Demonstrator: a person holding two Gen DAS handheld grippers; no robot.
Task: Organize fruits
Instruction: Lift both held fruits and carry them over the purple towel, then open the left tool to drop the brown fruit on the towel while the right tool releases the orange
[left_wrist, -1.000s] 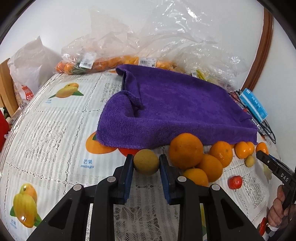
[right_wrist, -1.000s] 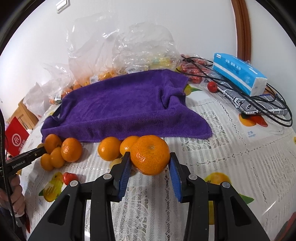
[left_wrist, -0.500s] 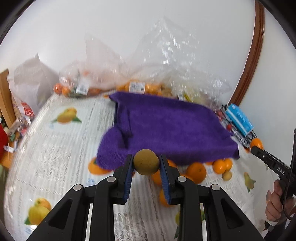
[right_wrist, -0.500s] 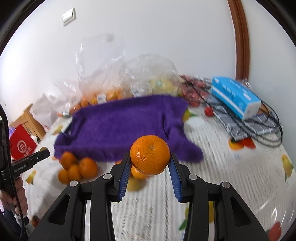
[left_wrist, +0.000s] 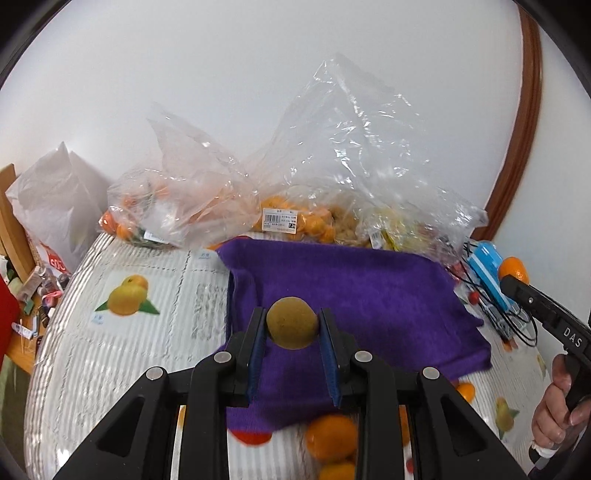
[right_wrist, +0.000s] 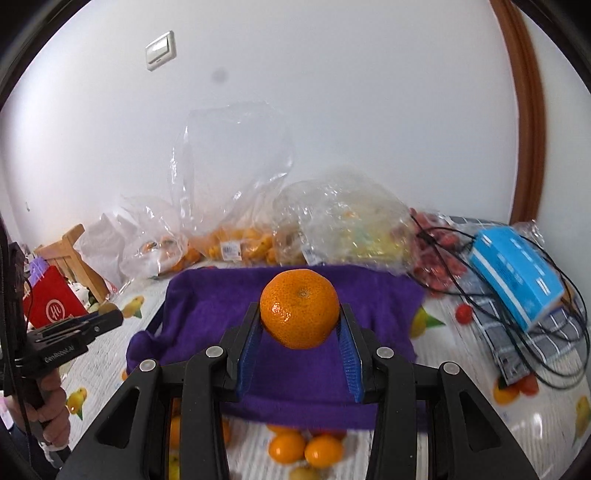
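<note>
Fruit is sitting clamped in both tools: I am gripping a small brownish-green fruit (left_wrist: 292, 323) in the left hand-held gripper (left_wrist: 291, 326) and an orange (right_wrist: 299, 308) in the right hand-held gripper (right_wrist: 300, 325), each hanging above the purple towel (left_wrist: 362, 291) on the desk (left_wrist: 122, 343), loose oranges (right_wrist: 304, 448) lying below.

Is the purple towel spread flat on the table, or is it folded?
Mostly spread, not fully flat. The purple towel lies open over the tablecloth, but its left edge is bunched into a raised fold.
</note>
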